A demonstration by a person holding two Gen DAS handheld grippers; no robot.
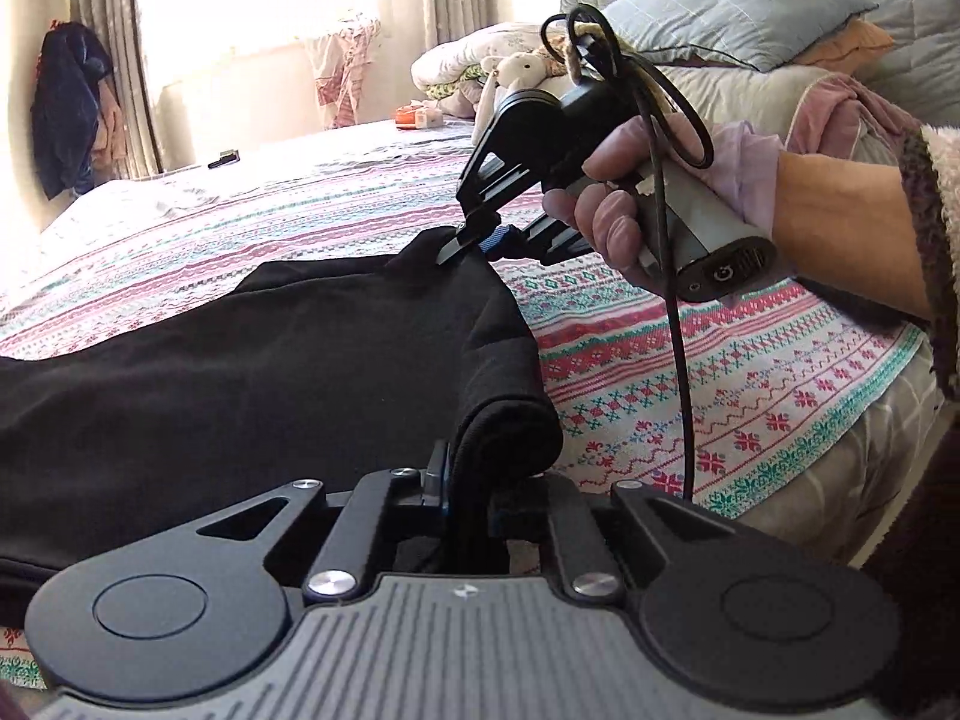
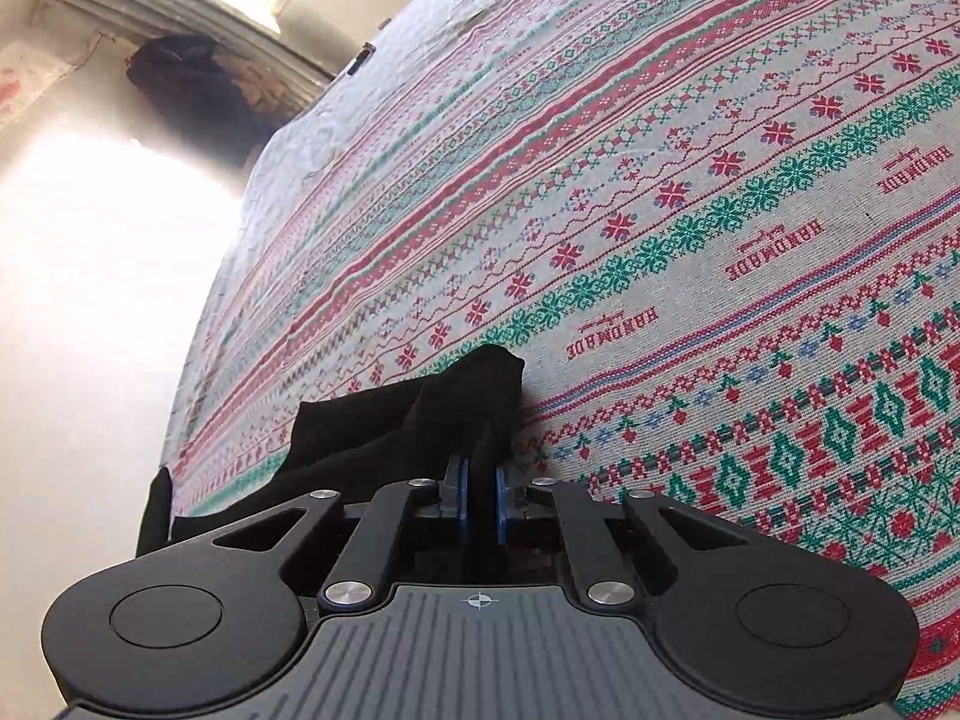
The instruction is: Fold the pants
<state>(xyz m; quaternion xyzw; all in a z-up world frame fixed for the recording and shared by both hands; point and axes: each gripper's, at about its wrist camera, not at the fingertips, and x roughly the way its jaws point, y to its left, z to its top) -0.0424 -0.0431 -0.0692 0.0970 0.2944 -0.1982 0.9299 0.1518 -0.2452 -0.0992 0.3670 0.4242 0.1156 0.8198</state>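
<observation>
Two claws, left claw point(image 1: 465, 480) and right claw point(image 2: 480, 495), clamp black pants point(image 1: 240, 372) above a patterned bed point(image 1: 690, 372).

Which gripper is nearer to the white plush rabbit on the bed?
Right. In the left wrist view the right gripper pinches the black pants just below the plush rabbit, while the left gripper grips the pants' near edge, farther back.

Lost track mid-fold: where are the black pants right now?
In the left wrist view the black pants lie left of centre on the patterned bedspread, one edge pinched by each gripper.
</observation>
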